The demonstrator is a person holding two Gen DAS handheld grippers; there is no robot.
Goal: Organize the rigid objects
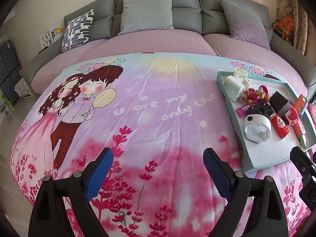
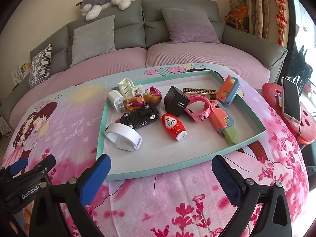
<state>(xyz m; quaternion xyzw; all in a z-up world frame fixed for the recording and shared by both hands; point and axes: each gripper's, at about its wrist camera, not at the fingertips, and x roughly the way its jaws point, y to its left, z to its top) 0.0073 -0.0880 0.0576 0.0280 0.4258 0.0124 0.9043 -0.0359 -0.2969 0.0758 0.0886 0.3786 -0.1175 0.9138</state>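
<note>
Both grippers, left gripper (image 1: 158, 169) and right gripper (image 2: 161, 175), gape empty above the blanket (image 1: 150, 102). Only the right wrist view shows the whole tray (image 2: 158, 174), at twelve o'clock, holding the toy car (image 2: 140, 116) and red bottle (image 2: 173, 126).

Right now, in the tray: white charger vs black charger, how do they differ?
Colour: the white charger is white, the black charger is black. Place: the white charger lies in the tray's far-left corner against the toy figure; the black charger sits mid-tray, touching the pink band. The black charger shows a USB port; the white charger shows prongs. Both are boxy wall plugs, ungripped.
</note>
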